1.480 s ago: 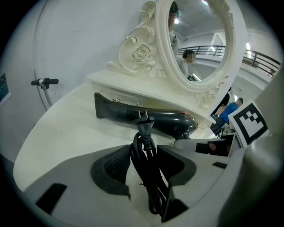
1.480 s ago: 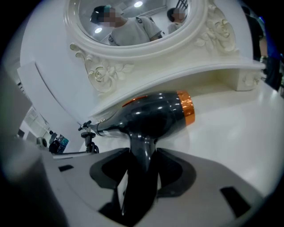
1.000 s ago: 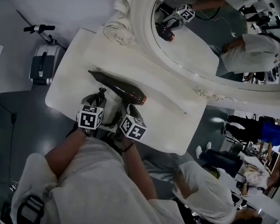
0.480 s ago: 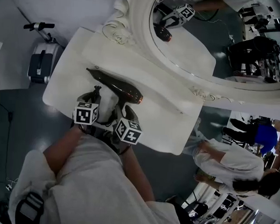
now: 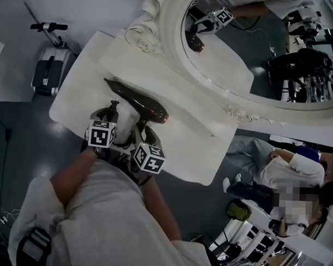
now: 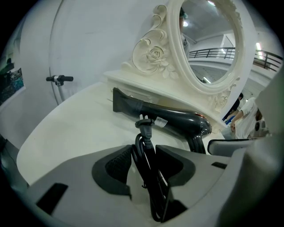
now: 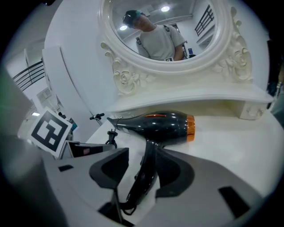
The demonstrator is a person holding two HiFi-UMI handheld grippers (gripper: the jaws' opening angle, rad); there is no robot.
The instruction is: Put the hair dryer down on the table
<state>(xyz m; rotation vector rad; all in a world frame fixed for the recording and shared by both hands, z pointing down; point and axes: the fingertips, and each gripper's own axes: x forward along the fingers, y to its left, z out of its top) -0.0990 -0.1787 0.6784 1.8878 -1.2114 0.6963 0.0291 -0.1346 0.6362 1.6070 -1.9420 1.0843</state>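
White counter (image 5: 198,152), curved front edge, carries everything noted. Carved white oval mirror (image 5: 223,61) stands directly behind the hair dryer.

Hair dryer (image 5: 139,101): dark glossy body lying flat on the counter, barrel parallel to the mirror's base. An orange ring (image 7: 190,127) sits at one end of the barrel and a flat nozzle (image 6: 122,102) at the other. The handle (image 7: 144,177) runs away from the mirror toward the person.

Right gripper (image 7: 144,166): at the hair dryer's handle end. Its jaws stand apart with the handle between them. The handle lies against one jaw, and a clear gap shows at the other pad, so there is no clamp on it.

Left gripper (image 6: 144,155): just beside the hair dryer's handle, on the nozzle side, and tilted down at the counter. Its jaws have just been closing slightly. They now pinch the folded black cord (image 6: 148,177), which fills the narrow gap between them.

Plug (image 6: 145,125): stands upright above the left gripper's tips, just in front of the hair dryer's barrel.
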